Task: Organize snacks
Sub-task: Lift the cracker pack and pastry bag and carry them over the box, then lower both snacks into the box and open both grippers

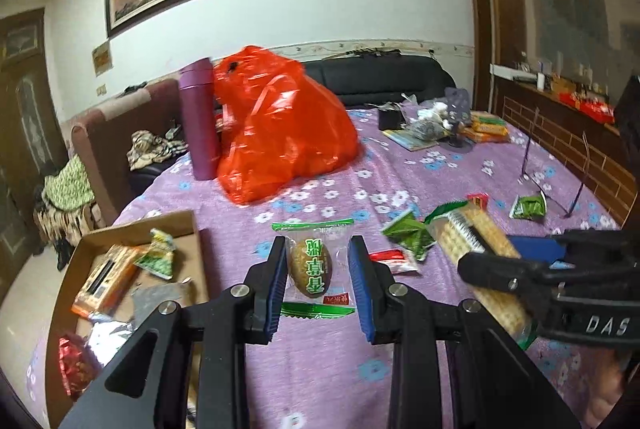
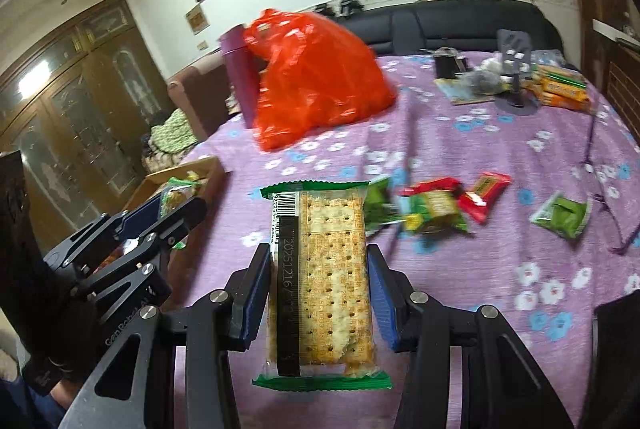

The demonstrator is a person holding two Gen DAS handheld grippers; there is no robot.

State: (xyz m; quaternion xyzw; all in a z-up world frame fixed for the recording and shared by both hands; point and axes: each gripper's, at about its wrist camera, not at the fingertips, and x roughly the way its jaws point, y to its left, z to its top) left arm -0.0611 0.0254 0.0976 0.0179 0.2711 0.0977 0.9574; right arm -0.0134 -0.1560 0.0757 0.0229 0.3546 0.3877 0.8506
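Snacks are in both grippers at once: the left gripper (image 1: 318,269) has its fingers (image 1: 276,277) closed on a clear-wrapped small brown cake (image 1: 310,267), and the right gripper (image 2: 318,293) has its fingers (image 2: 256,293) closed on the long sides of a cracker pack (image 2: 324,285); both packets hang clear of the purple flowered cloth covering the bench (image 1: 320,369), and the cardboard box (image 1: 120,249), already holding several packets, sits at the bench's left edge, just beside the left gripper.

My reading is that the step in hand is carrying both to that box; the cake, being nearer, should go first, lowered over a bare patch of the box floor before the fingers part, so it does not slide off the heap of wrappers; the cracker pack is brittle and gripped near its lower half, so keep the squeeze light and lay it flat rather than drop it on end; the two grippers are near each other, so let the left one clear the box before the right comes across.

Loose green and red sachets (image 2: 436,209) are left on the cloth to the right.
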